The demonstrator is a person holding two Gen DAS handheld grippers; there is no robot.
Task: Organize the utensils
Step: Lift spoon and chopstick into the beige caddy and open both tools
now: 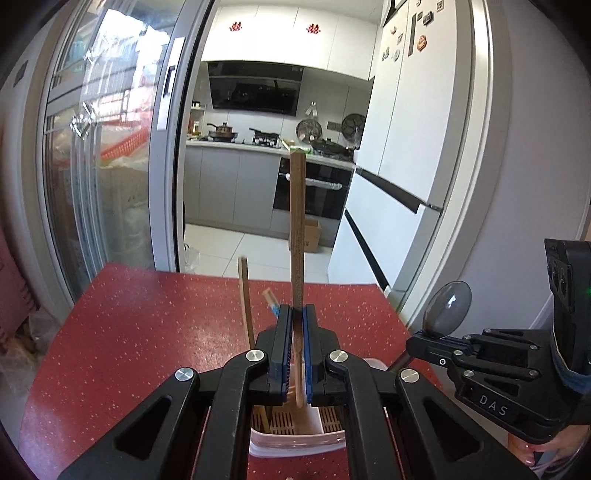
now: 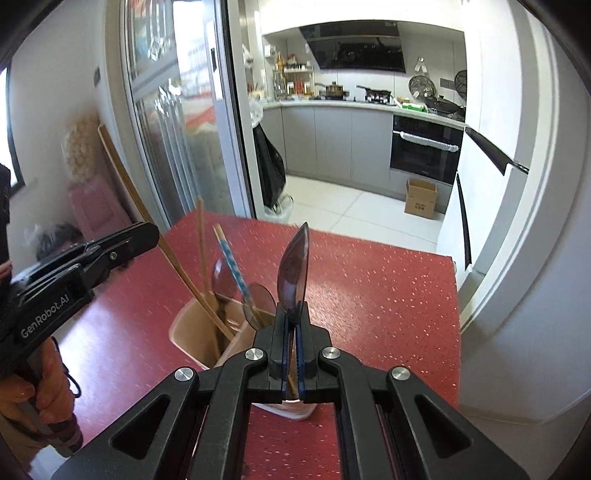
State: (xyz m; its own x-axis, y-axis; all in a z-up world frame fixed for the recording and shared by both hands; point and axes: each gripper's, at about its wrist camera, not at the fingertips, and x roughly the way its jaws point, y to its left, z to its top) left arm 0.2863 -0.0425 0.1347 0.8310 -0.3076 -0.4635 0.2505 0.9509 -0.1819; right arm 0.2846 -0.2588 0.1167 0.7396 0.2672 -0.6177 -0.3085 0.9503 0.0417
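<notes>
Here, left jaws (image 1: 296, 317) gripping chopstick (image 1: 297, 221), right spoon (image 2: 294, 273)

A holder (image 2: 195, 332) stands on the table (image 2: 369, 295), with chopsticks (image 2: 200, 236) and spoons (image 2: 258, 301) upright inside it.

Home kitchen w/ a small eating area in front. Far side, through a sliding glass door (image 1: 110, 155): grey base cabinets (image 1: 229, 184), white upper cabinets (image 1: 280, 33), black range hood (image 1: 255, 88) over a gas hob w/ pots (image 1: 223, 131), built-in oven (image 1: 314, 192) to the right. Strainers hang on the far wall (image 1: 308, 129). Tall white fridge (image 1: 406, 129) w/ magnets on the right. Cardboard box (image 2: 421, 197) on the pale tiled floor. Near side: red speckled table (image 1: 147, 332) w/ a utensil caddy (image 2: 195, 339) holding chopsticks and spoons — domestic, not a lab or shop.
</notes>
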